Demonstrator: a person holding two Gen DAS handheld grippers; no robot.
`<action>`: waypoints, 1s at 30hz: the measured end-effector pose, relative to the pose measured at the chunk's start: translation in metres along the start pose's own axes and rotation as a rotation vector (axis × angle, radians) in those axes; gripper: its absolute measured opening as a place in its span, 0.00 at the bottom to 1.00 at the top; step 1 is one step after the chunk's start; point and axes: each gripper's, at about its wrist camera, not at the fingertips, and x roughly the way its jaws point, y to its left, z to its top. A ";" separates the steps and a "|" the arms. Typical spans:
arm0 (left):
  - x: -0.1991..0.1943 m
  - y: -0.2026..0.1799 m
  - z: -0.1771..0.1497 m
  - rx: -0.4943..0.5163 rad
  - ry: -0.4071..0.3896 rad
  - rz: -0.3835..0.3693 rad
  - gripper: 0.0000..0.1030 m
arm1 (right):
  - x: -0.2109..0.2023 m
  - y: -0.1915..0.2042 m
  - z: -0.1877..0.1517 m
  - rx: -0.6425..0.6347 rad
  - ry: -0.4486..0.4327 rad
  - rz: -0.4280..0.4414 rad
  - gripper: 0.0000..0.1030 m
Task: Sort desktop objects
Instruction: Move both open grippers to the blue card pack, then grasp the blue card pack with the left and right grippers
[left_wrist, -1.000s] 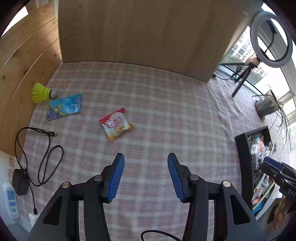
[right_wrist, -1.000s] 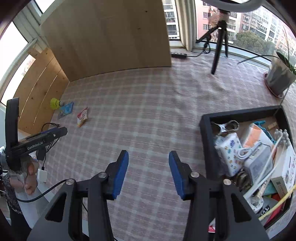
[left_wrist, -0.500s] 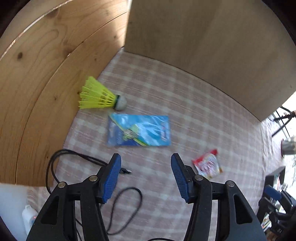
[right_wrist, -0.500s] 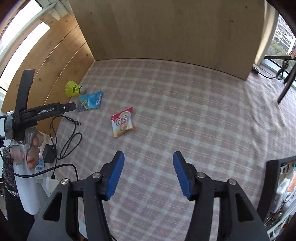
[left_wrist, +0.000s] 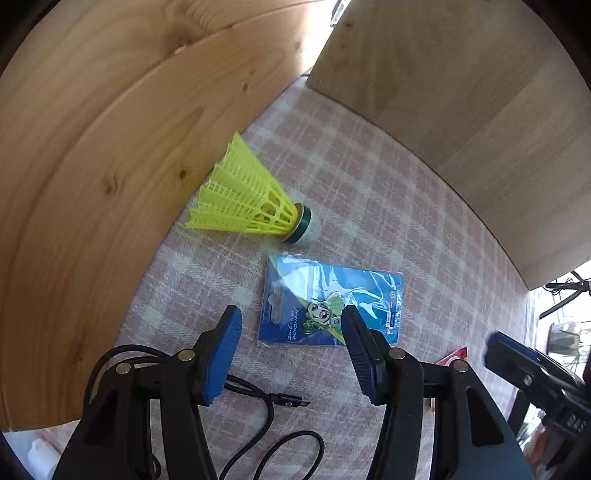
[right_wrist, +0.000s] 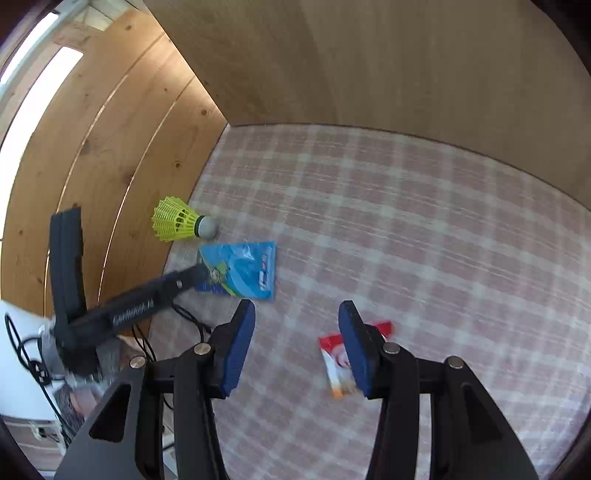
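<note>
Three loose items on the checked surface (right_wrist: 406, 229): one yellow shuttlecock (left_wrist: 247, 201), one blue carded packet (left_wrist: 332, 306), one red snack sachet (right_wrist: 341, 363). Plus one black cable (left_wrist: 266, 406).

Shuttlecock lies on its side at 11 o'clock of the packet, skirt against the wooden wall panel (left_wrist: 92, 166), cork end just beside the packet's top corner. Packet lies flat. Sachet sits well apart from it at about 4 o'clock; in the left wrist view only a red corner shows.

Left gripper (left_wrist: 291, 350): fingers spread wide, nothing between them, hovering over the packet's near edge. Right-hand finger overlaps the packet in view; contact cannot be told. Cable plug lies just under the left-hand finger.

Right gripper (right_wrist: 297, 343): fingers spread wide, holding nothing. Sachet sits partly behind the right-hand finger (right_wrist: 354, 347), touching or not cannot be told. In the right wrist view the left gripper's tip is over the packet's left end.
</note>
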 end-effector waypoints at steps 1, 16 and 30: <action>0.003 0.000 -0.001 0.004 0.003 0.004 0.52 | 0.008 0.002 0.005 0.009 0.012 0.004 0.42; 0.019 -0.014 -0.011 0.055 -0.002 -0.036 0.52 | 0.073 0.007 0.028 0.128 0.115 0.084 0.25; 0.008 -0.056 -0.047 0.097 -0.007 -0.104 0.47 | 0.021 -0.026 0.005 0.152 0.048 0.097 0.26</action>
